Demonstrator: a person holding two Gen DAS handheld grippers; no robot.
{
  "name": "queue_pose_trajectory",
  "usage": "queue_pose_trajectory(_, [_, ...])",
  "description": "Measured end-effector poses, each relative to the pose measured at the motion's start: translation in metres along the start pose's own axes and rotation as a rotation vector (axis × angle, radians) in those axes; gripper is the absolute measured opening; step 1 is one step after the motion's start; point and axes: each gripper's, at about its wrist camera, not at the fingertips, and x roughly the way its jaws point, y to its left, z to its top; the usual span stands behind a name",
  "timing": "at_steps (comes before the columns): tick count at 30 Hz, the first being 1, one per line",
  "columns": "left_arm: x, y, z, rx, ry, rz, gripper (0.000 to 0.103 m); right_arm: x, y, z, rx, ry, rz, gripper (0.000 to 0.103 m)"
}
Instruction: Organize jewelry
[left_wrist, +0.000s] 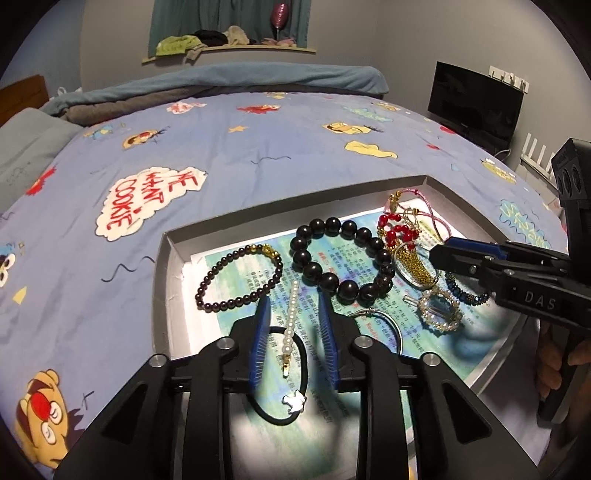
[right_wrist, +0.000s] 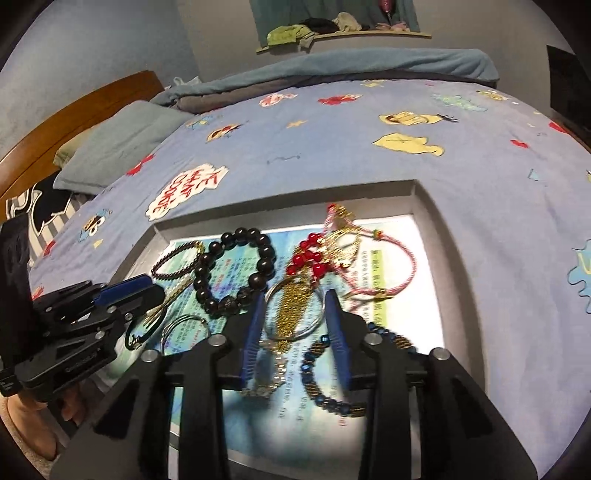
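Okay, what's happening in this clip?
A person with two handheld grippers is sorting jewelry in a shallow gray box on a bed. The left gripper hangs open over a pearl clip. The right gripper is open around a clear ring holding gold chain. Nothing is gripped yet.

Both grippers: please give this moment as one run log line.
left gripper: open, over pearl clip | right gripper: open, around gold-chain ring | tray: jewelry unsorted
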Motion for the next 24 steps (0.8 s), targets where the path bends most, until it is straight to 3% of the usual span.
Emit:
queue_pose_trajectory(3, [-0.006, -0.001, 0.001, 0.002, -0.006, 0.003, 0.032, -0.007, -0.004, 0.002, -0.002, -0.019, -0.025, 0.038])
queue_pose_trajectory(7, [-0.017, 0.001, 0.000, -0.009, -0.023, 0.008, 0.055, -0.020, -0.005, 0.002, -0.011, -0.043, -0.036, 0.047])
queue_pose_trajectory(8, [-0.020, 0.001, 0.000, -0.012, -0.025, 0.007, 0.056, -0.024, -0.005, 0.002, -0.013, -0.049, -0.040, 0.049])
queue_pose_trajectory(11, [-0.032, 0.001, 0.001, -0.033, -0.036, 0.013, 0.067, -0.040, -0.007, 0.000, 0.005, -0.056, -0.045, 0.062])
queue_pose_trajectory(13, [-0.044, 0.001, 0.000, -0.054, -0.048, 0.020, 0.079, -0.054, -0.007, 0.000, 0.009, -0.061, -0.039, 0.073])
queue_pose_trajectory(15, [-0.061, 0.000, 0.001, -0.063, -0.066, 0.027, 0.083, -0.071, -0.003, 0.000, -0.007, -0.075, -0.041, 0.088])
queue_pose_trajectory(17, [-0.079, -0.002, 0.001, -0.068, -0.093, 0.040, 0.092, -0.093, 0.002, -0.002, -0.026, -0.107, -0.040, 0.096])
queue_pose_trajectory(24, [-0.131, -0.003, -0.010, -0.130, -0.119, 0.096, 0.098, -0.142, 0.012, -0.012, -0.066, -0.148, -0.085, 0.097])
